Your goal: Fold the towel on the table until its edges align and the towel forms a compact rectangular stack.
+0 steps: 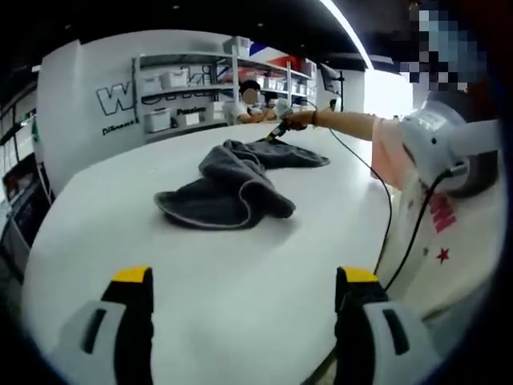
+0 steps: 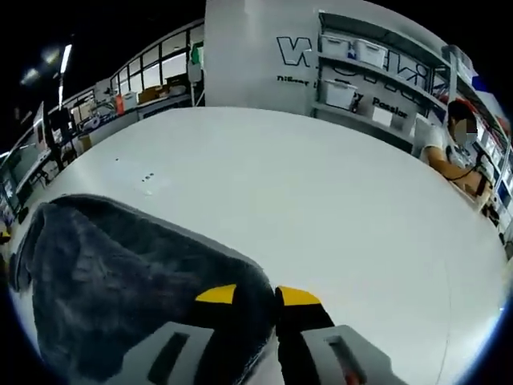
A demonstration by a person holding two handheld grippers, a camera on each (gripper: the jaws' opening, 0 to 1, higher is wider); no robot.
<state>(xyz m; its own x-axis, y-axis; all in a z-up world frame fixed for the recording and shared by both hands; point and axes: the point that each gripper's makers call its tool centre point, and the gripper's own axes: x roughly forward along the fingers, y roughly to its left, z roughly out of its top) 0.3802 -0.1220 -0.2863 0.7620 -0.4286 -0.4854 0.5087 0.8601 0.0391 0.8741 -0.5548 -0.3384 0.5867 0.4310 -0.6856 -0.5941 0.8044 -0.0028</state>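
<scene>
- My left hand-held gripper (image 1: pixel 244 301), yellow-tipped with grey jaws, hangs over the near part of the broad white surface (image 1: pixel 200 257); its jaws stand wide apart with nothing between them, well short of the cloth.
- The dark grey terry towel (image 1: pixel 232 186) lies crumpled toward the far middle of the surface, one end bunched into overlapping folds nearer me and the other end drawn out flat toward the far edge.
- In the left gripper view, my right hand-held gripper (image 1: pixel 277 132) is at the far end of the towel, reached there by my outstretched arm.
- In the right gripper view, my right hand-held gripper (image 2: pixel 256 295) has its yellow tips nearly together with the towel (image 2: pixel 120 281) edge pinched between them; I judge this a firm hold on a corner or hem, though which one I cannot tell.
- Step in hand, as I judge it: spreading the towel flat before the first fold.
- To do it well, I should bring the left hand-held gripper to the bunched near end, take the matching corner on the same edge, and pull both away from each other low over the surface so that the wrinkles draw out.
- White shelving with storage bins (image 1: pixel 192 88) and a seated person (image 1: pixel 250 104) stand beyond the surface, apart from the work.
</scene>
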